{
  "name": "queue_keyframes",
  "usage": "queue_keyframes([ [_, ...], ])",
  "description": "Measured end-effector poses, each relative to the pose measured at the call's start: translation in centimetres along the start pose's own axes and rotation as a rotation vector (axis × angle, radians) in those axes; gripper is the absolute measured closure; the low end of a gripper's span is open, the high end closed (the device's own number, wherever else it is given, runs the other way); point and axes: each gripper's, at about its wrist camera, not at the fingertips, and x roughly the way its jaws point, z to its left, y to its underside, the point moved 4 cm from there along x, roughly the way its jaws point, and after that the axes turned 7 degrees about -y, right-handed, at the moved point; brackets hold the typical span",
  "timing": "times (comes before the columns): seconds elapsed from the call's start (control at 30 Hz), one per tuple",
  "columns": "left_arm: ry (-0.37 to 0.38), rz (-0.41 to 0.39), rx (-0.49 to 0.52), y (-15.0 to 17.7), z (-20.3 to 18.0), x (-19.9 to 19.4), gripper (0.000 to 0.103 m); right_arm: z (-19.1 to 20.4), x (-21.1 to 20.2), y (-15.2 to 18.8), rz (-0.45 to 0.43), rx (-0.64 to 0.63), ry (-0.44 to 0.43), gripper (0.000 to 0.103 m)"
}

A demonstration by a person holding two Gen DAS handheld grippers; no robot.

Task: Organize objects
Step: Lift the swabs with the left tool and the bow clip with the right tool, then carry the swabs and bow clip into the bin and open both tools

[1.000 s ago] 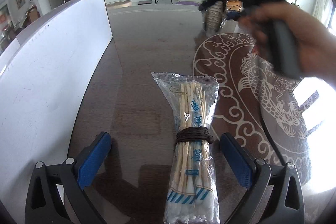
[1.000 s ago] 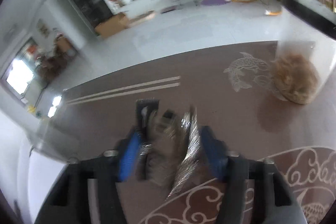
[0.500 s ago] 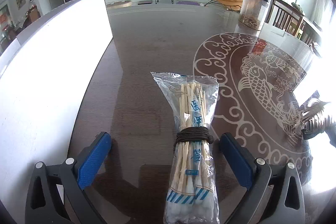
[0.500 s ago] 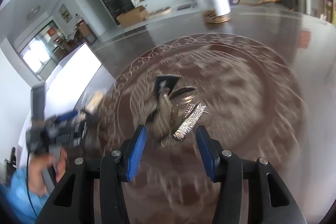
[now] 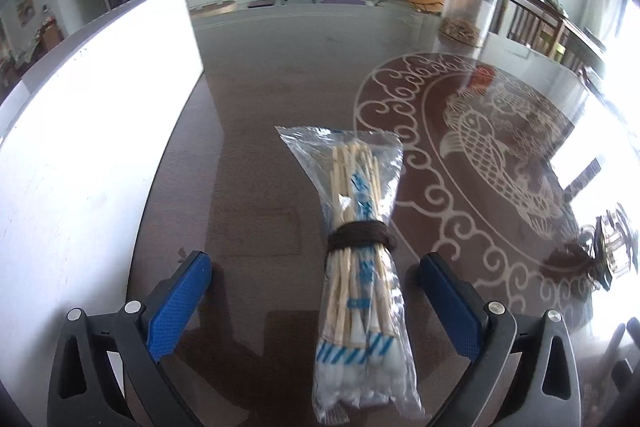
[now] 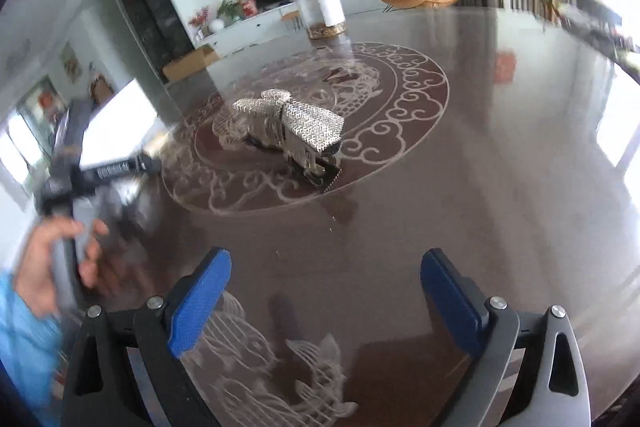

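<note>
Cotton swabs in a clear plastic bag bound with a dark band [image 5: 358, 251] lay between the wide left tongs [image 5: 316, 291], awaiting closure; the wide, empty right tongs [image 6: 324, 303] faced what looked like silver mesh clips [image 6: 292, 131] on the glossy brown counter [image 6: 480, 155].

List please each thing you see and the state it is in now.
Left gripper: open, straddling the swabs, not gripping.
Right gripper: open, empty.
Swabs: bagged, banded at the middle, lying flat on the table.
Clips: piled on the table, untouched.
Jar: upright, nearly empty.
</note>
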Motion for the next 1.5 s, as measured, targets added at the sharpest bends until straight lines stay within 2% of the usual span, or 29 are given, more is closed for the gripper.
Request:
queue_keyframes([
  [0.1,0.003,0.092,0.025,-0.9,-0.2,0.4,0.000,-0.1,-0.1,0.2,0.019,-0.047,0.059,0.003],
  [0.2,0.015,0.132,0.054,-1.9,-0.8,1.0,0.000,0.0,0.0,0.5,0.038,-0.079,0.086,0.000],
  [0.27,0.031,0.107,0.077,-2.0,-1.2,1.0,0.000,0.3,0.5,0.5,0.093,-0.110,0.098,0.000],
  [0.3,0.035,0.084,0.085,-1.9,-1.3,0.7,0.005,0.6,1.1,-0.2,0.133,-0.113,0.056,0.000],
  [0.33,0.044,0.051,0.095,-1.7,-1.5,0.2,0.013,0.8,1.1,-1.2,0.141,-0.118,0.027,0.000],
  [0.37,0.056,0.014,0.104,-1.5,-1.5,-0.6,0.041,1.0,1.0,-2.0,0.138,-0.130,0.022,0.000],
  [0.43,0.075,-0.008,0.115,-0.9,-1.8,-1.6,0.075,1.7,1.9,-5.1,0.154,-0.195,0.008,0.000],
  [0.5,0.097,-0.017,0.113,0.0,-1.9,-2.2,0.075,2.0,4.1,-7.4,0.218,-0.232,-0.008,0.000],
  [0.57,0.122,-0.027,0.100,1.3,-1.8,-3.3,0.075,1.6,6.2,-9.2,0.259,-0.258,0.037,0.000],
  [0.6,0.135,-0.027,0.087,1.9,-1.7,-3.7,0.075,1.3,7.1,-10.1,0.260,-0.258,0.061,0.009],
  [0.63,0.160,-0.028,0.063,2.8,-1.5,-4.4,0.075,1.2,7.7,-10.6,0.264,-0.237,0.051,0.046],
  [0.67,0.172,-0.033,0.045,3.3,-1.2,-5.0,0.075,1.0,8.2,-10.8,0.289,-0.198,0.018,0.057],
  [0.73,0.213,-0.047,-0.003,4.9,-0.7,-6.6,0.075,0.2,7.8,-10.7,0.294,-0.127,0.067,0.057],
  [0.83,0.299,-0.073,-0.056,7.2,-0.4,-9.6,0.075,1.1,5.5,-9.7,0.251,-0.128,0.046,0.057],
  [0.9,0.374,-0.086,-0.107,7.0,0.3,-11.7,0.075,2.2,3.4,-9.2,0.224,-0.121,0.018,0.057],
  [0.97,0.445,-0.135,-0.175,5.9,2.2,-14.9,0.075,4.0,1.7,-9.4,0.193,-0.127,-0.010,0.057],
  [1.07,0.464,-0.228,-0.242,4.2,6.4,-19.8,0.075,8.4,-0.6,-10.9,0.131,-0.164,-0.081,0.057],
  [1.13,0.436,-0.302,-0.302,3.3,11.2,-23.2,0.075,13.0,-1.8,-12.4,0.085,-0.221,-0.146,0.057],
  [1.2,0.371,-0.329,-0.335,3.2,15.0,-24.8,0.075,18.3,-2.5,-14.1,0.044,-0.277,-0.234,0.057],
  [1.3,0.166,-0.307,-0.352,4.2,20.7,-25.2,0.075,25.9,-2.1,-15.5,0.041,-0.321,-0.393,0.057],
  [1.37,0.036,-0.234,-0.351,5.4,23.5,-23.7,0.075,30.1,-0.7,-15.9,0.065,-0.343,-0.461,0.057],
  [1.4,-0.004,-0.178,-0.368,6.4,25.1,-22.5,0.074,32.6,0.6,-15.7,0.093,-0.361,-0.490,0.057],
  [1.47,-0.056,-0.051,-0.404,8.5,27.5,-20.1,0.071,36.0,2.6,-14.9,0.146,-0.375,-0.529,0.057],
  [1.5,-0.072,-0.011,-0.423,9.4,28.2,-19.3,0.065,37.6,3.8,-14.2,0.180,-0.385,-0.543,0.057],
])
